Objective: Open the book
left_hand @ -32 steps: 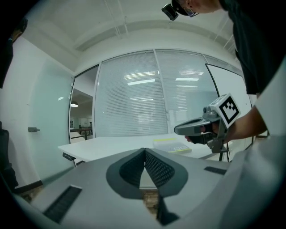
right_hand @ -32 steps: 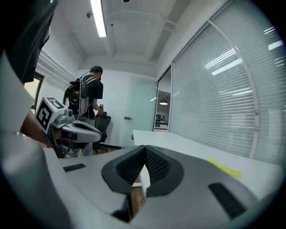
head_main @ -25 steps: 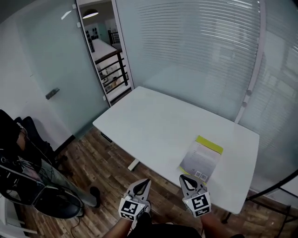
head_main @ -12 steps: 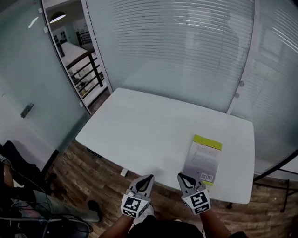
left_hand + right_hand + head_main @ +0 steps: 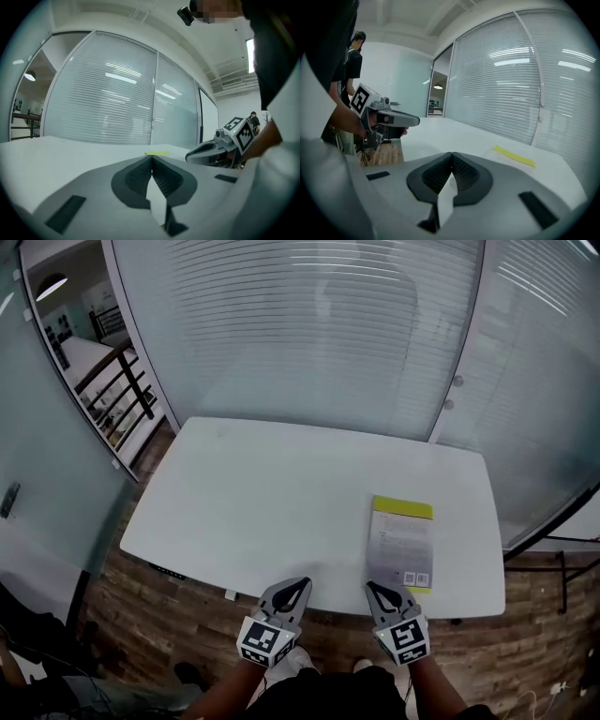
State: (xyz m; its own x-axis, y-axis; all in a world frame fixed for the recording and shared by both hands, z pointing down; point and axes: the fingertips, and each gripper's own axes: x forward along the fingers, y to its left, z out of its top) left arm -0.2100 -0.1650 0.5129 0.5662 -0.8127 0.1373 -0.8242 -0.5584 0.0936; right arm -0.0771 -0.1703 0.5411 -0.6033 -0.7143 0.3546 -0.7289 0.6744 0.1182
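A closed book (image 5: 403, 544) with a pale grey cover and a yellow-green far end lies flat on the right part of the white table (image 5: 272, 498), close to the near edge. Its yellow strip (image 5: 514, 155) shows in the right gripper view and as a thin sliver (image 5: 157, 153) in the left gripper view. My right gripper (image 5: 379, 590) hovers at the table's near edge just before the book, jaws shut and empty. My left gripper (image 5: 296, 587) sits to its left at the same edge, also shut with nothing in it.
Frosted glass walls with blinds (image 5: 309, 334) run behind the table. A doorway with a black railing (image 5: 122, 395) opens at the left. Wooden floor (image 5: 141, 615) lies below the table's near edge. A person (image 5: 354, 56) stands far off in the right gripper view.
The view has swung round so the table now lies square in front. Both grippers have moved in toward the near edge, the right one closer to the book.
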